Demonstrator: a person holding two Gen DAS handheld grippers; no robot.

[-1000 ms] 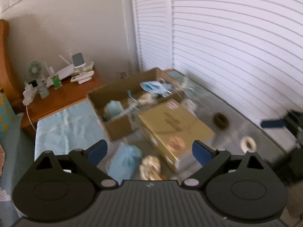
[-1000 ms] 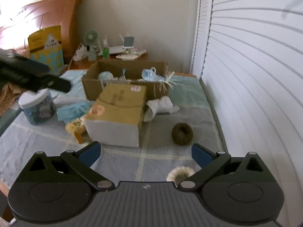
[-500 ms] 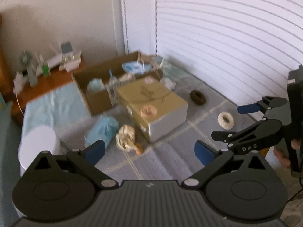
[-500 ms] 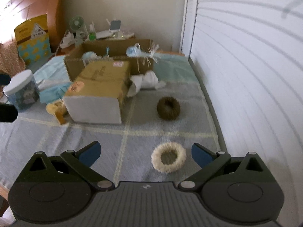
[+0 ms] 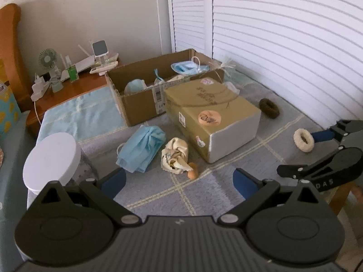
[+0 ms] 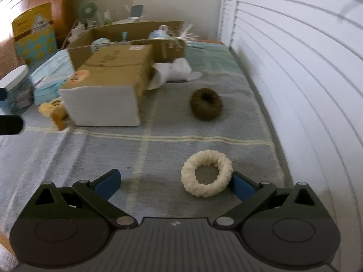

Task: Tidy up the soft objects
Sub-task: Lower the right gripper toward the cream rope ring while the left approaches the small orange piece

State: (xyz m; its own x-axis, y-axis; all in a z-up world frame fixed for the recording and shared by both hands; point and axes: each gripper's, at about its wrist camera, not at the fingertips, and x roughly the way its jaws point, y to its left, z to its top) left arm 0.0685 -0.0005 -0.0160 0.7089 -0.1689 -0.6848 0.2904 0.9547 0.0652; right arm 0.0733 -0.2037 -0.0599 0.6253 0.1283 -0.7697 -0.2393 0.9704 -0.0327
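A cream fluffy scrunchie (image 6: 207,173) lies on the grey checked bedspread (image 6: 90,158), just inside the right finger of my right gripper (image 6: 175,182), which is open and empty. Further off is a brown scrunchie (image 6: 206,107). In the left wrist view, my left gripper (image 5: 179,180) hovers open and empty short of a crumpled blue face mask (image 5: 141,150) and a cream cloth bundle (image 5: 175,157). The right gripper (image 5: 297,154) shows at the right edge by the cream scrunchie (image 5: 304,139). An open cardboard box (image 5: 140,104) holds masks and other soft items.
A closed tan box (image 5: 211,106) sits mid-bed in front of the open one. A white-lidded jar (image 5: 51,158) stands at the left. A white cloth (image 6: 174,70) lies beside the tan box. Slatted blinds (image 6: 295,68) border the right; a cluttered nightstand (image 5: 68,83) is behind.
My right gripper has dropped and advanced, so the cream scrunchie now sits between its fingers. The left gripper pulled back and swung, bringing the mask, the bundle and the right gripper into view.
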